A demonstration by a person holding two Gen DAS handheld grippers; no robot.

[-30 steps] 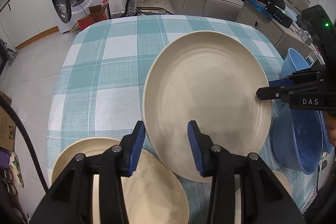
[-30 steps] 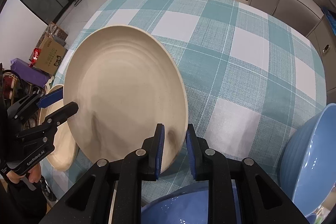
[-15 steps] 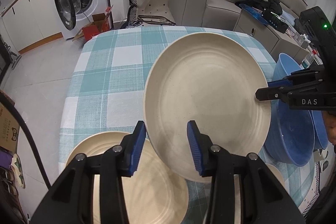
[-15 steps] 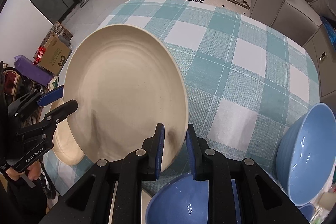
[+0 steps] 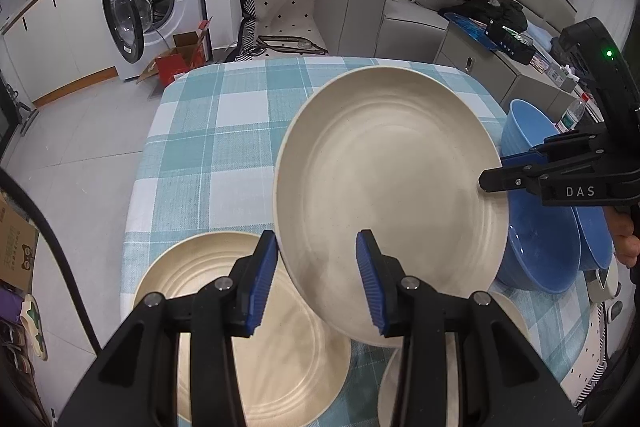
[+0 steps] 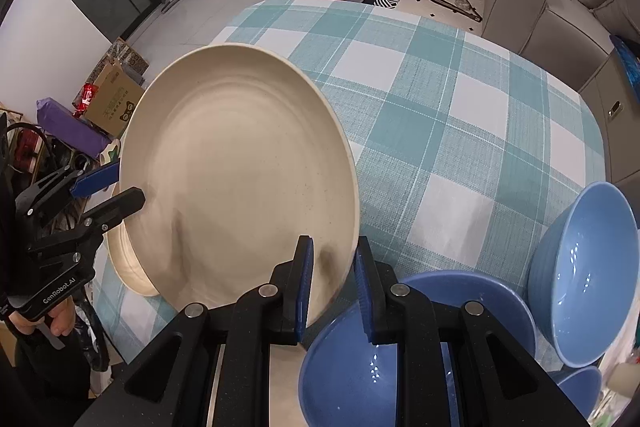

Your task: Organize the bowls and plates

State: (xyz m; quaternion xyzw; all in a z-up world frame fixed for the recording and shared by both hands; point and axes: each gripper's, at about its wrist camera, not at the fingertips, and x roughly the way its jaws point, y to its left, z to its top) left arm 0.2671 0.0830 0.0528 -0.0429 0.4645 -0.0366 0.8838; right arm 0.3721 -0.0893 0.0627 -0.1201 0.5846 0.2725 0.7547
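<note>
Beige plate hangs pinched in my right gripper; my left gripper gapes empty, its lower plate directly beneath.

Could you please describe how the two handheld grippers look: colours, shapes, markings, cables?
Both are black plastic with blue ribbed fingertip pads and silver rivets. The left gripper reads "GenRobot.AI", with a black cable beside it. The right gripper reads "DAS" and carries a green light.

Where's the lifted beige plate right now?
Beige plate is held above the checked tablecloth, its rim pinched by the right gripper, left of the blue bowls.
</note>
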